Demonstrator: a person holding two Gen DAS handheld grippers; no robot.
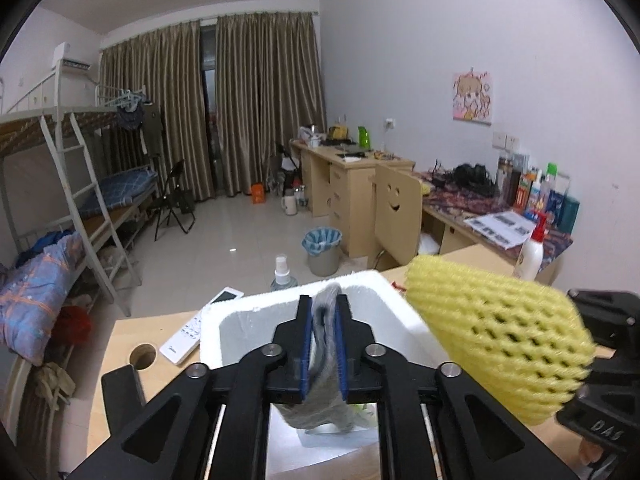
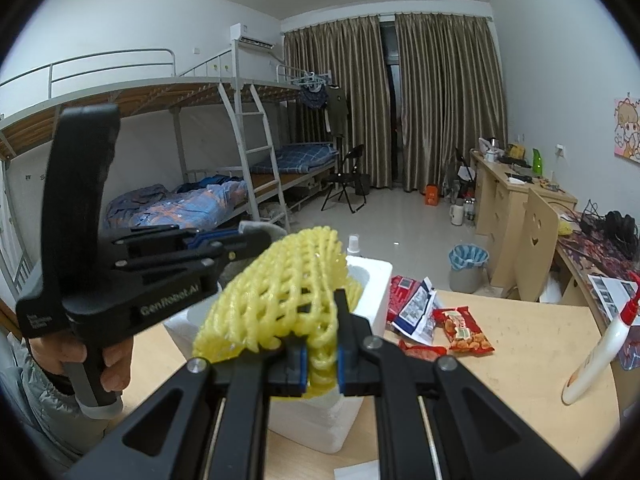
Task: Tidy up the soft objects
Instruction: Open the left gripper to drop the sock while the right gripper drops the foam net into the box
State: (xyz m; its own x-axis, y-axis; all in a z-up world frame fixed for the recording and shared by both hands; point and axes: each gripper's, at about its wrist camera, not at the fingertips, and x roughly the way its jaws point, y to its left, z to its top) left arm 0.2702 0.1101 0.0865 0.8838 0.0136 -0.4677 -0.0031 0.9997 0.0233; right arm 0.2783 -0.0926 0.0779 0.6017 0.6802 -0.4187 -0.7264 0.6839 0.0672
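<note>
My left gripper [image 1: 323, 304] is shut on a grey soft cloth [image 1: 324, 360] and holds it over the open white foam box [image 1: 240, 316] on the wooden table. My right gripper [image 2: 322, 308] is shut on a yellow foam fruit net [image 2: 288, 280], held above the same foam box [image 2: 372, 280]. The yellow net also shows in the left wrist view [image 1: 500, 336], at the box's right side. The left gripper also shows in the right wrist view [image 2: 248, 236], just left of the net, with the cloth's tip [image 2: 272, 230] between its fingers.
A white remote [image 1: 192, 328] and a phone [image 1: 228, 295] lie left of the box. Red snack packets [image 2: 460, 328] and a white lotion bottle [image 2: 600, 356] lie to its right. A spray bottle [image 1: 282, 272] stands behind it. A round hole [image 1: 143, 356] is in the tabletop.
</note>
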